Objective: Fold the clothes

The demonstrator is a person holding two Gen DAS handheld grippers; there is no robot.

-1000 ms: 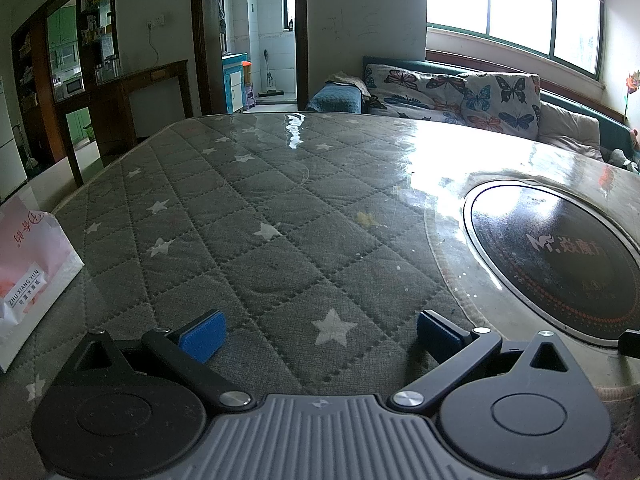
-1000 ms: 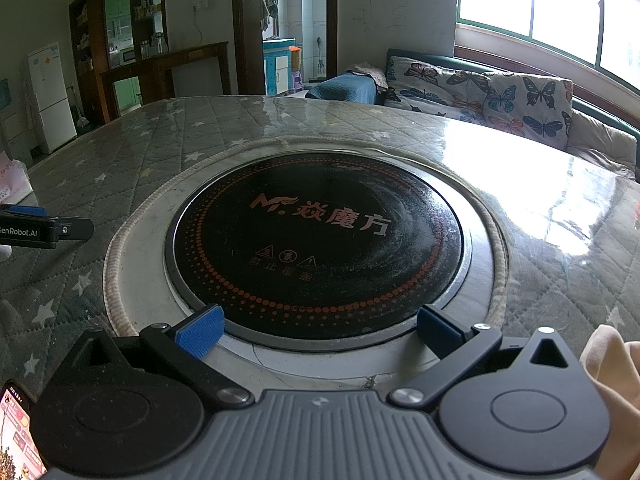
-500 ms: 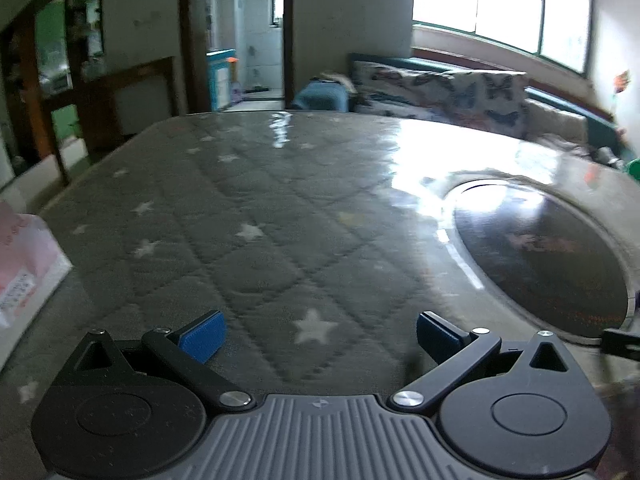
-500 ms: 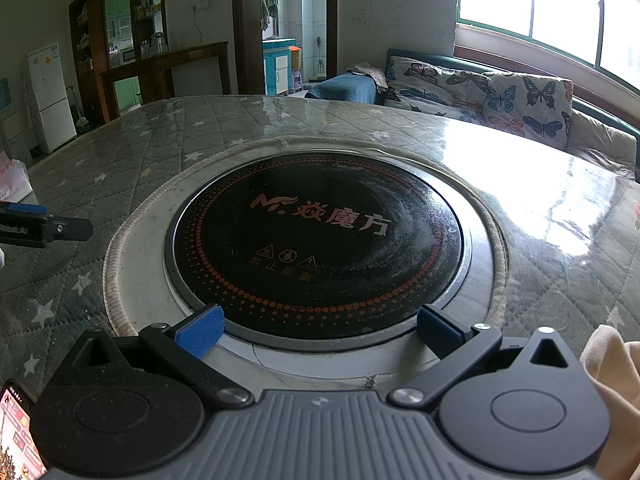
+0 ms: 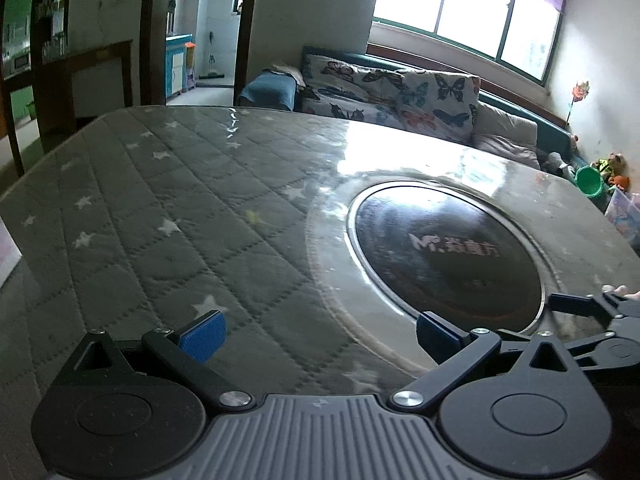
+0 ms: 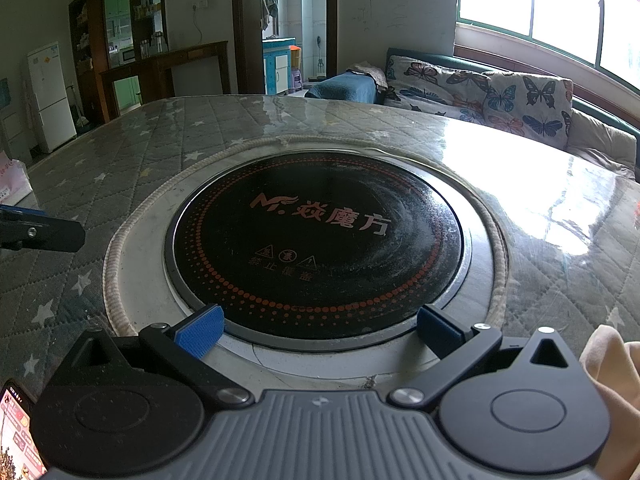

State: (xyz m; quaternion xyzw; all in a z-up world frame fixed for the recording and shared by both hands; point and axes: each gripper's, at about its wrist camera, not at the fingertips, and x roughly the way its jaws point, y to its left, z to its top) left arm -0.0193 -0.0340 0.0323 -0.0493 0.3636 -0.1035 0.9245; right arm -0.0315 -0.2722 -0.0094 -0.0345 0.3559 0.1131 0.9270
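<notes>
Everything here I place against the hob, the round black plate sunk in the middle of my counter.

Far left of the hob, at the counter's edge, stands a pink-and-white bag. Nearer me on that side, a phone lies with its screen lit, at the lower left corner of my right view.

My left tongs hover low over the quilted, star-printed counter cover, just left of the hob. They are released: the blue pads stand wide apart with nothing between them. From the right camera one dark finger of these tongs pokes in from the left edge, level with the hob's left rim.

My right tongs sit at the near rim of the hob, also released, blue pads spread apart and empty, with the hob's front edge showing between them. From the left camera their black linkage shows at the hob's near right side.

Right of the hob and close to me, a pale peach cloth lies bunched beside the right tongs' body; whether it touches them I cannot tell. That is the only garment I can see.

Beyond the hob, past the counter's far edge, a sofa with butterfly covers runs under the window.
</notes>
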